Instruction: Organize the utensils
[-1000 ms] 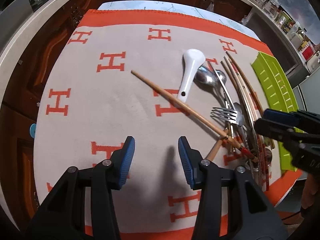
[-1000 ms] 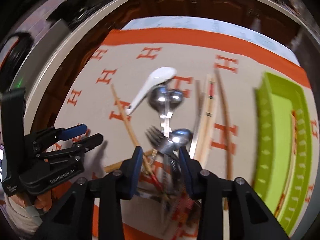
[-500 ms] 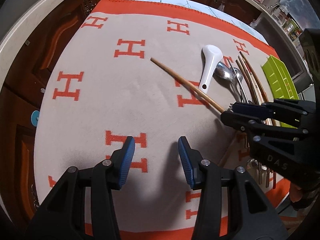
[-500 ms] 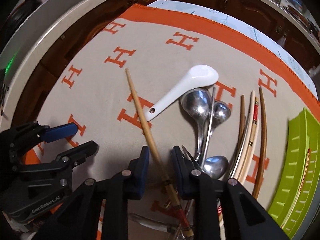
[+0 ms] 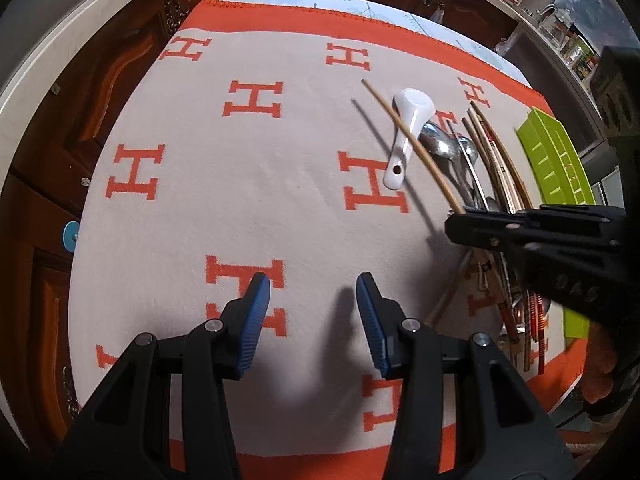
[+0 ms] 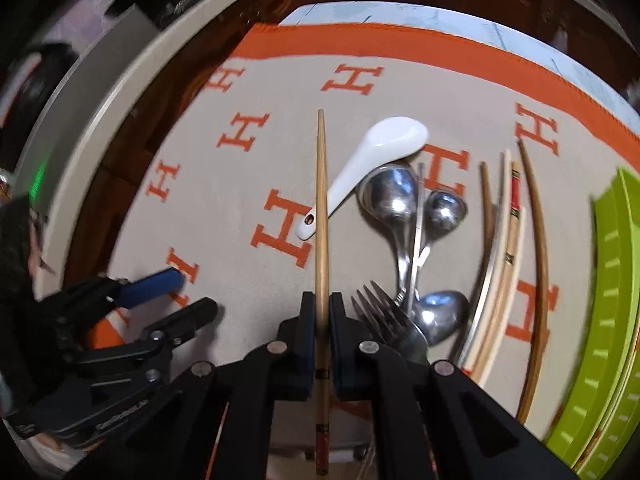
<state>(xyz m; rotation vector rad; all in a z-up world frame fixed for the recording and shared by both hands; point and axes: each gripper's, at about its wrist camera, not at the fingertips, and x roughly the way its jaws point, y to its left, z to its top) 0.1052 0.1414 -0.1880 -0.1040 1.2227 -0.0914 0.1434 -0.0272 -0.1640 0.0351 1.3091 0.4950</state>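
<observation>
chopstick (image 6: 321,216) sits clamped between the pads of the right gripper (image 6: 321,312), its long axis running straight ahead along the fingers, tip pointing away over the cloth (image 5: 248,208). in the left wrist view the stick appears lifted, casting a shadow line on the fabric beside it – so it seems clear of the surface along most of its length, passing above the handle of the white ceramic spoon (image 6: 372,168). the left gripper (image 5: 312,320) hangs with its blue pads well apart, holding nothing, over a bare patch of cloth to the left of the pile.

the rest of the utensils lie just to the right of the held stick: metal spoons (image 6: 390,196), a fork (image 6: 384,320), then a bundle of other chopsticks (image 6: 508,240). beyond those, at the far right, is the green tray (image 6: 612,280) – likely the destination. the right hand's tool is the nearer one to it, and the carry would go sideways across the pile, with the stick probably needing to turn to match the tray's long side.
</observation>
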